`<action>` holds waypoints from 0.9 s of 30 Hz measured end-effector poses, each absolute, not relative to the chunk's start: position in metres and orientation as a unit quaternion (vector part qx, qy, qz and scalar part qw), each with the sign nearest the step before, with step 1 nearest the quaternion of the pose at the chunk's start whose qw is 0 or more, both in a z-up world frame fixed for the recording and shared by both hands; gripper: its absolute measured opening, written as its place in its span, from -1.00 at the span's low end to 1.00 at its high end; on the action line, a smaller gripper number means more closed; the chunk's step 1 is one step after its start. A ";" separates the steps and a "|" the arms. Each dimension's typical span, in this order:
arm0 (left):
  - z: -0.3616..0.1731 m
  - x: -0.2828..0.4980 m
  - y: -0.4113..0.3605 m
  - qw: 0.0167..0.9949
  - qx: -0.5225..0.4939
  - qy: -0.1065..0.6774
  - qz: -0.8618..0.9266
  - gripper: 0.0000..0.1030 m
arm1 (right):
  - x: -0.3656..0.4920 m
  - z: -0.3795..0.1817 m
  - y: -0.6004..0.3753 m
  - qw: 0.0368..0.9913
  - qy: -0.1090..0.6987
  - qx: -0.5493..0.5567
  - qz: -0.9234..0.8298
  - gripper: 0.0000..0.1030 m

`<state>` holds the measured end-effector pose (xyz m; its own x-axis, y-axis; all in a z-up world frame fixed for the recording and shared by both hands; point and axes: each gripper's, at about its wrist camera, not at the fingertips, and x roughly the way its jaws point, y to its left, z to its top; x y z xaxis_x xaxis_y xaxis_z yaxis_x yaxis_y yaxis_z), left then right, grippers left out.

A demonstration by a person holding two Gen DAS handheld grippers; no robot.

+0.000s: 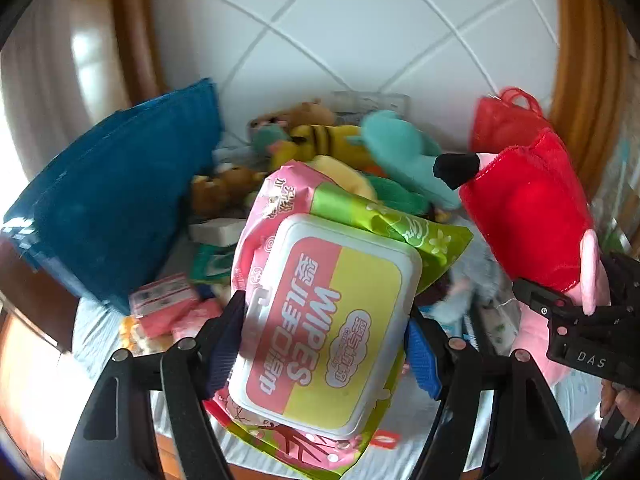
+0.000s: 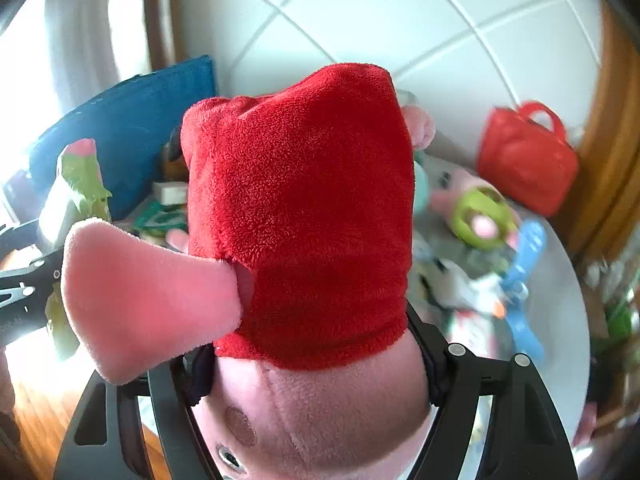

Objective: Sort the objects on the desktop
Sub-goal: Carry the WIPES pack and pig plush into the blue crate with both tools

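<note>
My left gripper (image 1: 324,344) is shut on a pink and green pack of wipes (image 1: 332,320) with a white lid, held above the table. My right gripper (image 2: 312,376) is shut on a pink pig plush toy in a red dress (image 2: 300,208), held upside down above the table. The plush toy also shows in the left wrist view (image 1: 528,220) at the right, with the right gripper's body below it. The wipes pack shows at the left edge of the right wrist view (image 2: 76,188).
A blue bag (image 1: 116,200) stands at the back left and a red bag (image 2: 528,160) at the back right. Several plush toys (image 1: 320,140), small packets (image 1: 164,300) and a blue plastic toy (image 2: 524,280) lie on the round table (image 2: 560,320) by the white tiled wall.
</note>
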<state>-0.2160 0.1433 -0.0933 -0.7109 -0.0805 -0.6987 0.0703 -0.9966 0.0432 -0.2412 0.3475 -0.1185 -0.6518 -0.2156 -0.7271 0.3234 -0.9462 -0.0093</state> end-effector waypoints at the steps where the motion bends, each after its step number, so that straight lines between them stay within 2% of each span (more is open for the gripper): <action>1: -0.092 -0.215 0.130 0.047 0.376 -0.002 -0.925 0.39 | -0.243 -0.115 0.334 0.157 0.073 0.386 -0.906 0.49; 16: -0.048 -0.222 -0.037 0.044 0.334 -0.017 -0.942 0.39 | -0.262 -0.063 0.147 0.176 0.091 0.341 -0.919 0.50; 22: -0.003 -0.233 -0.067 0.037 0.294 -0.021 -0.955 0.39 | -0.279 -0.022 0.107 0.185 0.115 0.306 -0.927 0.50; 27: 0.049 -0.237 -0.102 0.079 0.250 -0.020 -0.965 0.39 | -0.290 0.026 0.067 0.237 0.127 0.257 -0.928 0.50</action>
